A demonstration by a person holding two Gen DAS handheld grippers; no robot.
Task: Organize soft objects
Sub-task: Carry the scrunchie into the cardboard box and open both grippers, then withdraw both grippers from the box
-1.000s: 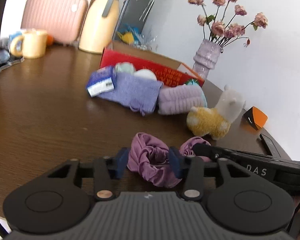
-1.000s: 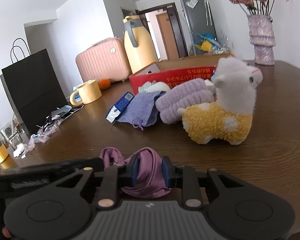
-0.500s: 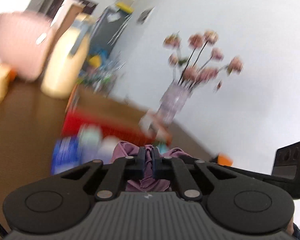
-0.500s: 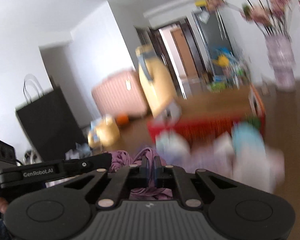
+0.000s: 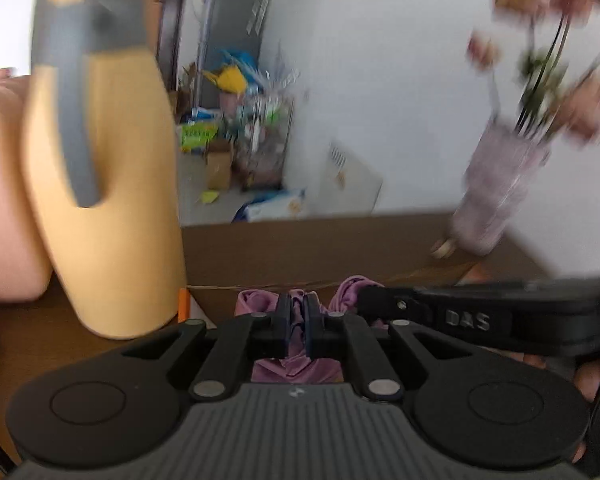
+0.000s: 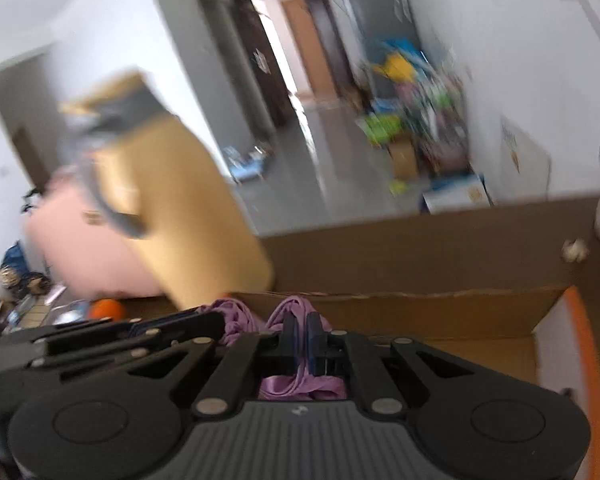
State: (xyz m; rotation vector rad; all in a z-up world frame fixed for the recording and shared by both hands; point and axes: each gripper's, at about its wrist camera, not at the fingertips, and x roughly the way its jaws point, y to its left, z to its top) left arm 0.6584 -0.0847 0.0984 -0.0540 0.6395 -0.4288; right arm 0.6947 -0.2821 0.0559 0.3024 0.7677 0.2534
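Observation:
A purple satin scrunchie [image 5: 296, 364] is pinched by both grippers side by side. My left gripper [image 5: 294, 312] is shut on it, and the right gripper's arm [image 5: 480, 316] shows beside it. My right gripper [image 6: 300, 332] is shut on the same scrunchie [image 6: 296, 384], with the left gripper's arm [image 6: 100, 340] at its left. Both hold it in the air above the open cardboard box [image 6: 440, 312], over its near-left part. The box also shows in the left wrist view [image 5: 300, 256]. Both views are blurred.
A tall yellow thermos jug [image 5: 96, 200] stands just left of the box, with a pink suitcase [image 5: 4, 200] behind it. A purple vase of dried roses [image 5: 500, 192] stands at the right past the box. An orange fruit [image 6: 106, 310] lies near the jug.
Both grippers closed on the scrunchie on the table, lifted it, and carried it forward past the other soft items to above the cardboard box.

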